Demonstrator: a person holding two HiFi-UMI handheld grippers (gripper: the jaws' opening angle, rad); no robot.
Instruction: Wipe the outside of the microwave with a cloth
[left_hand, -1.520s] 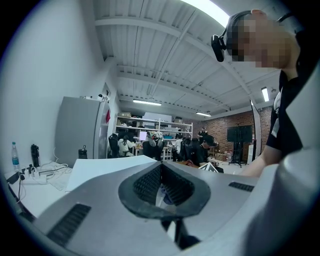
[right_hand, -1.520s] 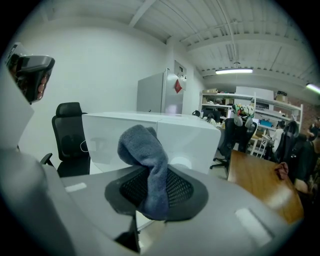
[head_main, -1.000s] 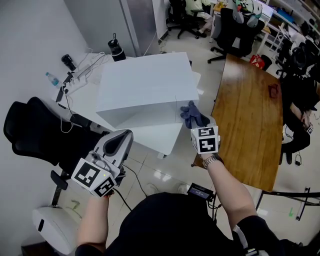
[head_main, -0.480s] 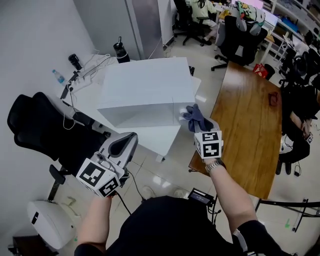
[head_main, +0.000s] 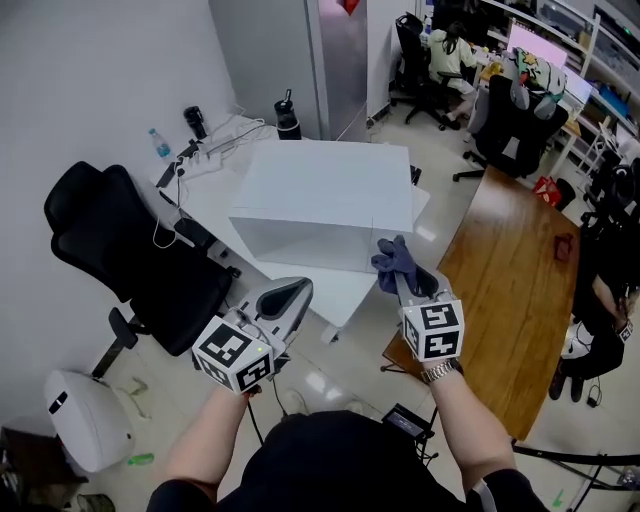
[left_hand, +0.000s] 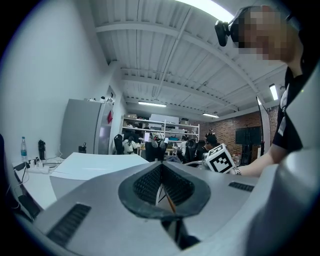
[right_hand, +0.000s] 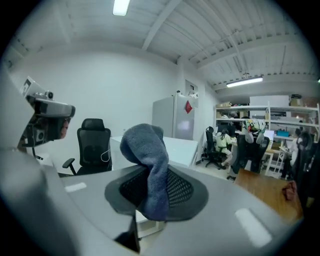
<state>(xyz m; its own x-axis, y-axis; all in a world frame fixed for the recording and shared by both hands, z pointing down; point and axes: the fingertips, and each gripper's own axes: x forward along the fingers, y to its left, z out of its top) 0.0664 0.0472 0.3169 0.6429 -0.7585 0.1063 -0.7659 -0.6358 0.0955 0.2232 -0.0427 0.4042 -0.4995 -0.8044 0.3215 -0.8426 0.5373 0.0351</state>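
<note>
blue-grey is the cloth (head_main: 394, 256) we hold in the right gripper (head_main: 408, 280), and its jaws are clamped on it. in the right gripper view the cloth (right_hand: 148, 155) stands up in a soft fold from between the dark mesh pads of the right gripper (right_hand: 159, 189) and hangs a little over their near edge.

the microwave (head_main: 330, 190) is a plain white box standing on a white table (head_main: 218, 180). in the head view the cloth sits just beside the lower right corner of the microwave's front face; we cannot tell whether it touches. in the right gripper view the microwave (right_hand: 181, 146) shows behind the cloth.

our left gripper (head_main: 284, 298) hangs lower and to the left, off the table's front edge and apart from the microwave. in the left gripper view the left gripper (left_hand: 161, 186) has its pads together with nothing between them, and the microwave (left_hand: 92, 167) lies beyond it to the left.

a black office chair (head_main: 130, 250) stands left of the table, a dark bottle (head_main: 287, 114) stands at the table's far edge, and a wooden table (head_main: 510, 270) runs along the right. a wristwatch (head_main: 438, 372) shows on our right wrist.
</note>
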